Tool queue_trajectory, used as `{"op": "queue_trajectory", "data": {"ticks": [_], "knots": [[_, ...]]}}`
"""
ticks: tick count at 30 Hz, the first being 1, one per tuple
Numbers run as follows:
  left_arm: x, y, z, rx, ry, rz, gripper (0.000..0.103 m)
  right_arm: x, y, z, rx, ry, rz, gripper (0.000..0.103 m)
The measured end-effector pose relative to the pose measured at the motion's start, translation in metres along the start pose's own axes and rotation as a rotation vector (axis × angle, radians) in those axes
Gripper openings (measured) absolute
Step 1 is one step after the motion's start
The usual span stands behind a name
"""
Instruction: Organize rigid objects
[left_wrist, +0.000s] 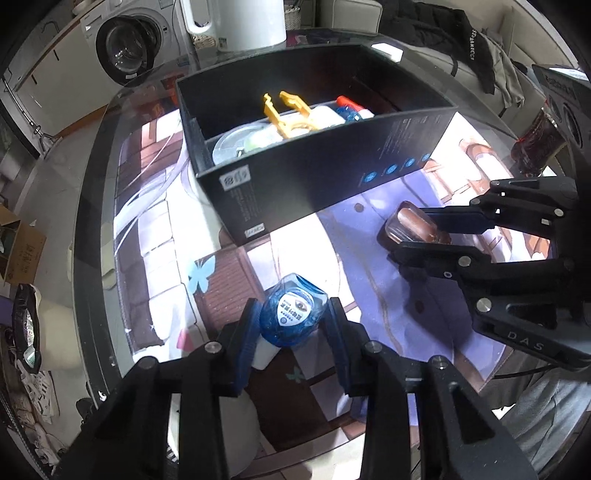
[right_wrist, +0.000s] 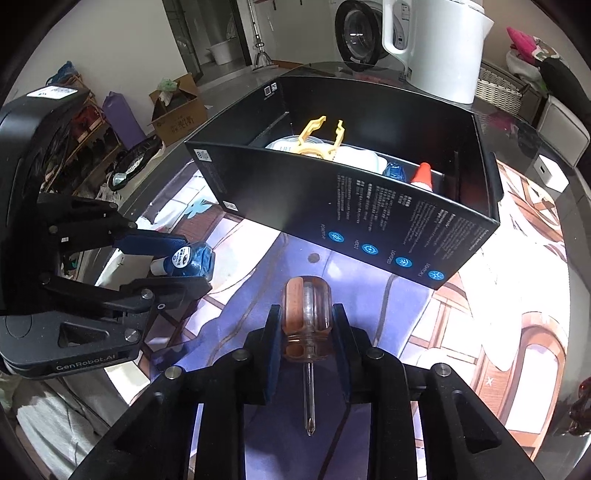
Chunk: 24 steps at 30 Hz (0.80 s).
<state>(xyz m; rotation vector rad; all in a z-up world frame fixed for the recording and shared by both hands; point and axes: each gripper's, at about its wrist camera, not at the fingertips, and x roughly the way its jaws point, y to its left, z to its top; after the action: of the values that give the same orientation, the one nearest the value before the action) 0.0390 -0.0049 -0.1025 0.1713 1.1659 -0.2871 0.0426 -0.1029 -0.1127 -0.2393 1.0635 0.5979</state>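
Observation:
My left gripper (left_wrist: 291, 317) is shut on a small blue bottle (left_wrist: 291, 314) with a white cap, held above the table mat; it also shows in the right wrist view (right_wrist: 192, 260). My right gripper (right_wrist: 306, 317) is shut on a stubby screwdriver (right_wrist: 306, 314) with a clear amber handle, its shaft pointing back toward the camera; it also shows in the left wrist view (left_wrist: 413, 225). A black open box (left_wrist: 325, 177) stands ahead of both, holding a yellow plastic piece (left_wrist: 291, 114), white lids, and another blue bottle with a red cap (left_wrist: 351, 109).
A white electric kettle (right_wrist: 436, 44) stands behind the box. A dark red glass (left_wrist: 535, 144) sits at the table's right edge. The round glass table (left_wrist: 96, 206) lies over a printed mat. A washing machine (left_wrist: 125, 44) stands beyond.

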Motion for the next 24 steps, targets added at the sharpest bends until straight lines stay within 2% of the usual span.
{"op": "queue_trajectory", "data": {"ticks": [4,6,10,13,15,18,20,24], "knots": [[-0.024,-0.005,0.001,-0.003,-0.099,-0.011,0.034,-0.01,-0.004,0.0,0.014,-0.049,-0.001,0.025],[-0.041,-0.009,0.002,-0.007,-0.172,0.018,0.034,-0.022,-0.006,-0.001,0.033,-0.097,0.016,0.025],[-0.082,-0.022,0.004,0.003,-0.384,0.06,0.034,-0.063,-0.005,0.0,0.051,-0.291,0.024,0.025],[-0.111,-0.025,0.004,-0.013,-0.547,0.097,0.034,-0.094,-0.006,-0.003,0.064,-0.441,-0.007,0.025],[-0.126,-0.024,0.002,-0.048,-0.628,0.101,0.034,-0.115,-0.005,-0.008,0.084,-0.554,-0.032,0.025],[-0.142,-0.02,0.002,-0.094,-0.716,0.093,0.034,-0.146,0.004,-0.017,0.058,-0.724,-0.104,0.025],[-0.148,-0.019,0.001,-0.112,-0.761,0.096,0.034,-0.158,0.013,-0.022,0.027,-0.794,-0.146,0.025],[-0.151,-0.022,0.003,-0.113,-0.788,0.095,0.034,-0.174,0.02,-0.029,0.005,-0.857,-0.167,0.025]]}}
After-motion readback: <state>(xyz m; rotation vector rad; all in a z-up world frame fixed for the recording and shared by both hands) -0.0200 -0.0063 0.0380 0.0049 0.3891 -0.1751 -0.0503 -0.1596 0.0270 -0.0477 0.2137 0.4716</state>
